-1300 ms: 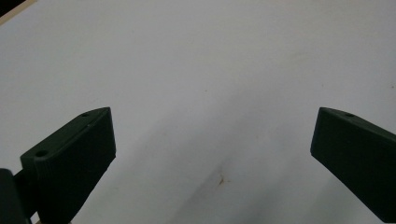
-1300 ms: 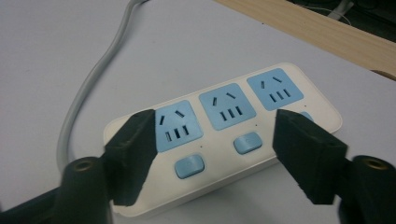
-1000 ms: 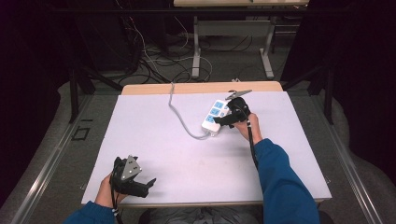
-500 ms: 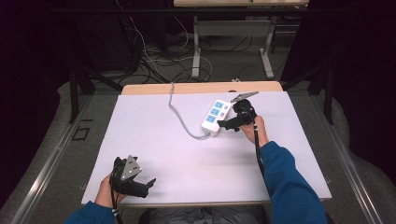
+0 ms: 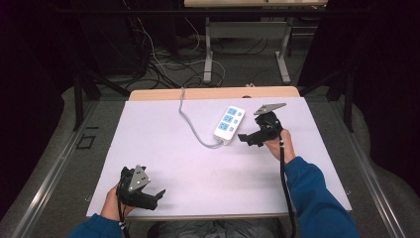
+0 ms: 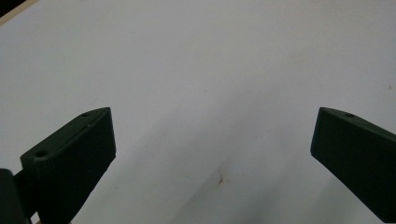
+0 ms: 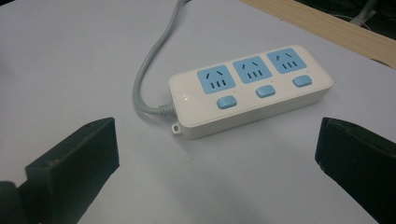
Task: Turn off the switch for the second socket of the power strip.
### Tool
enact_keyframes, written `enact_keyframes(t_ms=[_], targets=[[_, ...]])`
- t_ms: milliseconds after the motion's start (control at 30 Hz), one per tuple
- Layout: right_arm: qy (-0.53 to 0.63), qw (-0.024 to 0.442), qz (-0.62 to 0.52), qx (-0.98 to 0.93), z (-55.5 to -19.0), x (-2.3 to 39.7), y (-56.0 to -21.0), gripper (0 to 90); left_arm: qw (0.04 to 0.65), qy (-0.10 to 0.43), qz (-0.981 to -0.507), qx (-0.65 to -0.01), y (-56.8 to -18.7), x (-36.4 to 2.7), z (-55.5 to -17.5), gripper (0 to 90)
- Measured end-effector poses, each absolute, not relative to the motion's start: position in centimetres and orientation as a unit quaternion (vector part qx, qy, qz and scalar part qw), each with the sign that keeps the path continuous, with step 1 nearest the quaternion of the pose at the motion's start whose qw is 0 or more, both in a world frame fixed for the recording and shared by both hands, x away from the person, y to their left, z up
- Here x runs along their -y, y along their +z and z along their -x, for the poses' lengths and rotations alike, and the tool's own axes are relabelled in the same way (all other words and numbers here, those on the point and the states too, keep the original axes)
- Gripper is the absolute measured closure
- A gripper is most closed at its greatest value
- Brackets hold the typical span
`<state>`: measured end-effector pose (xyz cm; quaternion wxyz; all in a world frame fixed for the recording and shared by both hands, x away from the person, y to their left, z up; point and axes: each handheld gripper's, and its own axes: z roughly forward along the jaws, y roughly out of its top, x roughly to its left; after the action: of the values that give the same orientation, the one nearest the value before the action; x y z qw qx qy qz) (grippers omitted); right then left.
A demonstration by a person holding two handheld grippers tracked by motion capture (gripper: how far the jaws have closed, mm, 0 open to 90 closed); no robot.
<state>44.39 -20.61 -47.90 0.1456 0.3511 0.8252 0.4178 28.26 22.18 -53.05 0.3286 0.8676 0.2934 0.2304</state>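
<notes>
Two grippers are out on the white table point(image 5: 163, 134), one in each of the person's hands. From the high view, the left gripper point(image 5: 159, 194) sits low at the near edge, close to the person, well apart from anything else; I'd guess it is simply parked there, out of the way. The right gripper point(image 5: 243, 137) is reached forward to the far side and points at the one power strip point(image 5: 230, 122), just beside its near right flank without touching it. The strip lies at a slant with its grey cord point(image 5: 190, 124) curling off toward the wooden back edge, which probably leads to a socket behind the table.

In the left gripper view, the jaws stand wide apart over bare white surface and hold nothing. A small brownish speck point(image 6: 221, 178) marks the tabletop between them.

In the right gripper view, the right gripper point(image 7: 217, 154) also has its jaws spread wide, empty. The power strip point(image 7: 252, 109) lies flat just ahead of the gap, long side toward the jaws, which looks to me like a line-up for closing across its width. Counted here: three blue outlets, three blue switch buttons, one below each outlet, one cord leaving the left end, and one small mounting tab at the near corner.
</notes>
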Motion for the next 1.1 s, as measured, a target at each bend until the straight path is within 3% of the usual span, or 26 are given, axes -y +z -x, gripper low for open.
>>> enact_keyframes(t_ms=[1100], targets=[[0.414, 0.174, -0.315, -0.836, -35.7, 24.5, -48.3, 0.0, 0.335, 0.232, -0.864, -0.295, -53.0, -22.1, -28.2, 0.1]])
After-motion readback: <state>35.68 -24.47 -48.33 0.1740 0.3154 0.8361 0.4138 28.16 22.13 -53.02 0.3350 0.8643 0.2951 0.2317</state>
